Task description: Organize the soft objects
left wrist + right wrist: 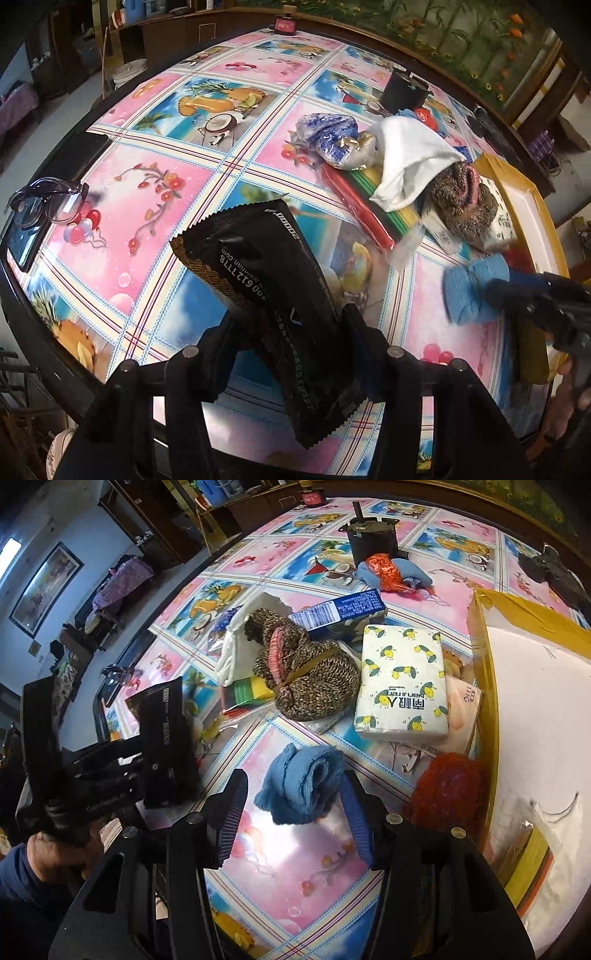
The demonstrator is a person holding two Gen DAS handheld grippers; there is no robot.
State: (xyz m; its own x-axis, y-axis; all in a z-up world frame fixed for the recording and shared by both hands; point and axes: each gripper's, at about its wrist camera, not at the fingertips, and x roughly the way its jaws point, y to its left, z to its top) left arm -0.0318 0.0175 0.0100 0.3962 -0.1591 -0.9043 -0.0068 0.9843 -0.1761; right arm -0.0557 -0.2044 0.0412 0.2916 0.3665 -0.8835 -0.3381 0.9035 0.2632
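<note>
Sorting of soft items is shown midway, with 2 grippers engaged over a glossy tablecloth printed with fruit and flower panels [155,206]. A black foil sachet with white print and serrated ends [273,295] is held clamped in the left gripper [291,332] and raised clear of the table. A rolled blue terry cloth [299,786] is seen lying on the tablecloth between the parted jaws of the right gripper [295,805]; 1 pad appears to touch it, yet no squeeze is evident. A yellow-edged cardboard box with white lining [535,672] is placed just right of the cloth. Closure on the cloth is judged the next requirement, followed by transfer, presumably toward the box.
</note>
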